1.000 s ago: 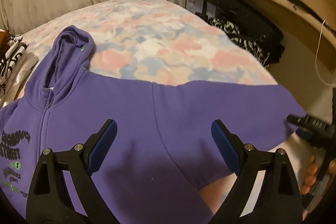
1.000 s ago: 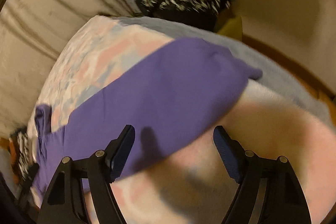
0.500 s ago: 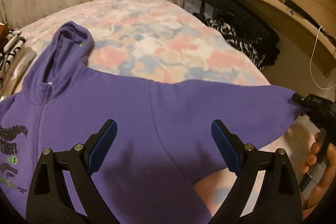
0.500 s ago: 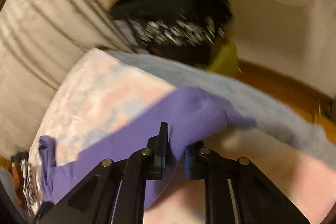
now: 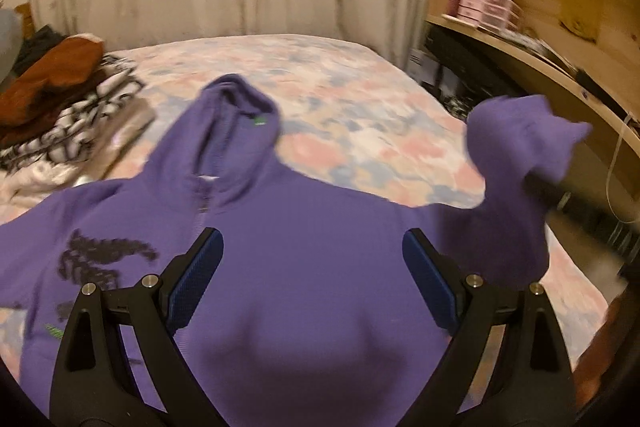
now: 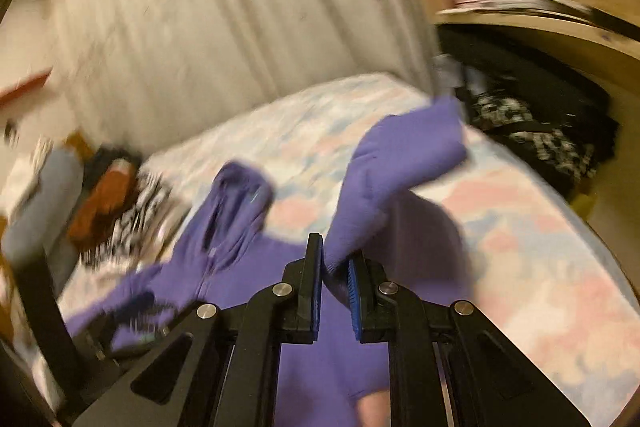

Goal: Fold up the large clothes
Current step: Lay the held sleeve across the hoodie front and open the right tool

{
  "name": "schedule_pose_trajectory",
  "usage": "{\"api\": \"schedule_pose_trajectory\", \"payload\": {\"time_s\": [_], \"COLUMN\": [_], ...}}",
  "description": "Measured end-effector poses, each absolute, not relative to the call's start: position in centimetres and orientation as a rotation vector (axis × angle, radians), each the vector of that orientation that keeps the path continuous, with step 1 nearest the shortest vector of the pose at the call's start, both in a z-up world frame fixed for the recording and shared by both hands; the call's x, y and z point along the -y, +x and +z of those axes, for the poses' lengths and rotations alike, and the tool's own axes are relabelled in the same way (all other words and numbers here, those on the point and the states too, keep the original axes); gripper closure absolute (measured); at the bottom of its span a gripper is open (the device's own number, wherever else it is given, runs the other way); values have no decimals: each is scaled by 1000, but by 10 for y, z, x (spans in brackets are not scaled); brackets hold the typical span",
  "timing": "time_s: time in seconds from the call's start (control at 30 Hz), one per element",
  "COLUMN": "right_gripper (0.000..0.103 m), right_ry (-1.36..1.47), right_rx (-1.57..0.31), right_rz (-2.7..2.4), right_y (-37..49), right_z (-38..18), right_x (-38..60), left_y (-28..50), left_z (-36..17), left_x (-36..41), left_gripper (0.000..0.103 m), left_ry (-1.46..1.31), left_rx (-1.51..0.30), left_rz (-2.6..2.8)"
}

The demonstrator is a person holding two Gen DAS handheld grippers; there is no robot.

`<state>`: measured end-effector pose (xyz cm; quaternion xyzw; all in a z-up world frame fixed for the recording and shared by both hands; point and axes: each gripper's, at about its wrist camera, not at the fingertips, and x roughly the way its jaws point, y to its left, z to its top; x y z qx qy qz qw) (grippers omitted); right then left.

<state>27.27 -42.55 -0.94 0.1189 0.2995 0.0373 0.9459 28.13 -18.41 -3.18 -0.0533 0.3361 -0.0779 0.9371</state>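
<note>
Purple hoodie (image 5: 304, 267) lies front-up on the bed (image 5: 360, 115). Right gripper (image 6: 335, 277) jaws pinch its sleeve (image 6: 404, 151), lifted. Left gripper (image 5: 312, 283) jaws wide, above the chest. Advice: carry sleeve straight across chest, lay flat.

1. The black print on the purple zip-up hoodie (image 5: 304, 267) is blurred and cannot be read.
2. The small items on the curved wooden shelf (image 5: 532, 39) are smeared beyond recognition.

Soft matt fleece hoodie (image 5: 320, 247), cotton-look patterned bedspread (image 5: 360, 115), smooth pale wooden shelf (image 5: 520, 39)
</note>
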Motion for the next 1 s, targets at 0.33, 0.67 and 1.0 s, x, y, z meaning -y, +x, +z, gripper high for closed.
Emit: {"api": "schedule_pose_trajectory", "payload": {"time_s": [0.33,0.67,1.0], "right_gripper": [90,36,36], "right_ry": [111,51,-1], "right_rx": [-913,-963,-885], "right_rz": [193,203,194], "right_y": [285,249,192], "right_z": [-122,-165,-145], "right_x": [280,258,285], "left_y": [270,282,294], "left_z": [-54,-103,-137], "left_x": [106,83,83], "left_gripper": [13,13,13], "left_ry": [-137,-211,-433], "left_rx": [-716,-917,-1050], "left_rz": [-54,-115,-290]}}
